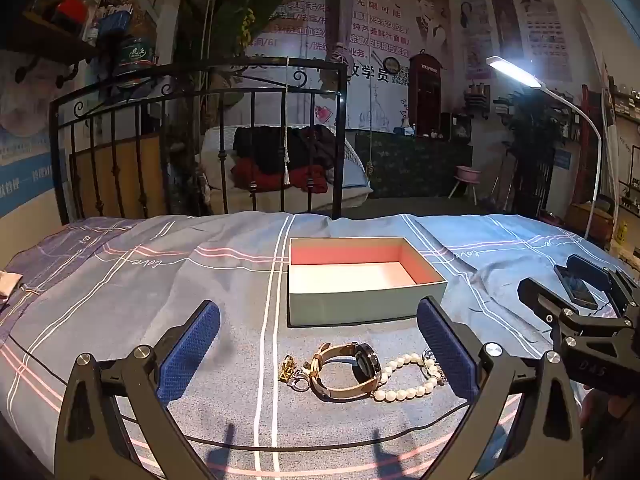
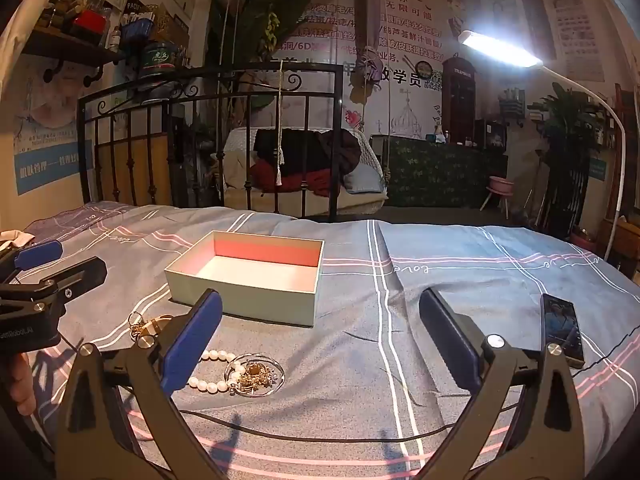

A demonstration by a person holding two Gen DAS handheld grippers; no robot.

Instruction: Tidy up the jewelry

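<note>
An open pale-green box (image 1: 360, 300) with a pink and white inside sits empty on the bedspread; it also shows in the right wrist view (image 2: 248, 280). In front of it lie a watch (image 1: 352, 368) with a tan strap, a pearl bracelet (image 1: 404, 384), gold rings (image 1: 290, 372) and a small glass dish (image 2: 256, 374) of gold jewelry. My left gripper (image 1: 320, 344) is open, just above and before the watch. My right gripper (image 2: 320, 336) is open and empty, over bare bedspread to the right of the dish. The pearl bracelet (image 2: 212, 372) is partly hidden by its left finger.
A phone (image 2: 562, 330) lies on the bed at the right. A thin black cable (image 2: 320, 438) runs across the bedspread near me. A black iron bed frame (image 1: 200, 140) stands at the far edge. A white lamp (image 1: 516, 72) arches over the right side.
</note>
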